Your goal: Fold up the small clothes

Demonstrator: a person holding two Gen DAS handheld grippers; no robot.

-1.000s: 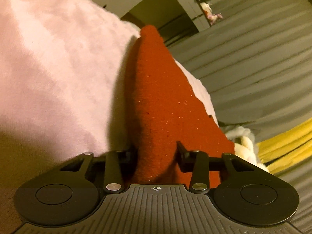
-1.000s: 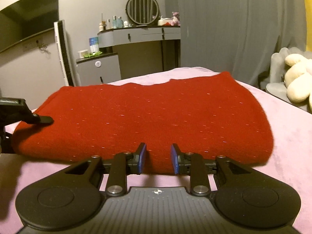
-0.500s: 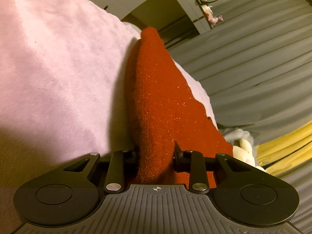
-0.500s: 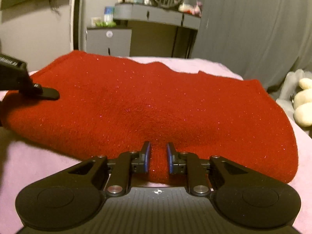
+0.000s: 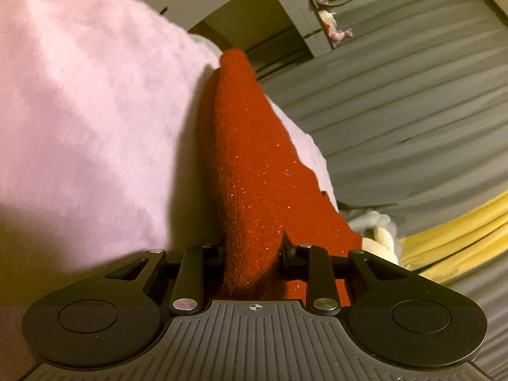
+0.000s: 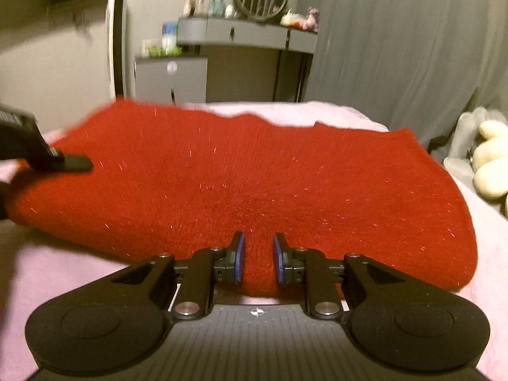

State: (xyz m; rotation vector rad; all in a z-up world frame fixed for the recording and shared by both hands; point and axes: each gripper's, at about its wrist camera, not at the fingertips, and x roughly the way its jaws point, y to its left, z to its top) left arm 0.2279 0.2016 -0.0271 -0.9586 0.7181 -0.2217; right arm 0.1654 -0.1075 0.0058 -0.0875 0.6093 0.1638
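A red knit garment (image 6: pixel 254 174) lies folded on the pink blanket (image 6: pixel 349 117), with its near edge bunched up. My right gripper (image 6: pixel 258 247) pinches a ridge of that near edge between its blue pads, and its jaws are opening slightly. In the left wrist view the garment (image 5: pixel 254 158) runs away from me as a narrow red strip. My left gripper (image 5: pixel 253 247) clamps its left end, and the jaws are closing on the cloth. One left gripper finger (image 6: pixel 70 163) shows at the left edge of the right wrist view, lying on the garment.
The pink blanket (image 5: pixel 79 111) covers a bed. Grey curtains (image 6: pixel 397 47) hang behind and to the right. A grey dresser (image 6: pixel 247 31) with a round mirror stands past the bed. A cream plush toy (image 6: pixel 489 162) sits on the right, and a yellow curtain (image 5: pixel 460 231) hangs beyond it.
The left jaws have narrowed on the red cloth. The right gripper has slid along the near edge, rolled a little, and pinched a ridge of fabric between its pads.
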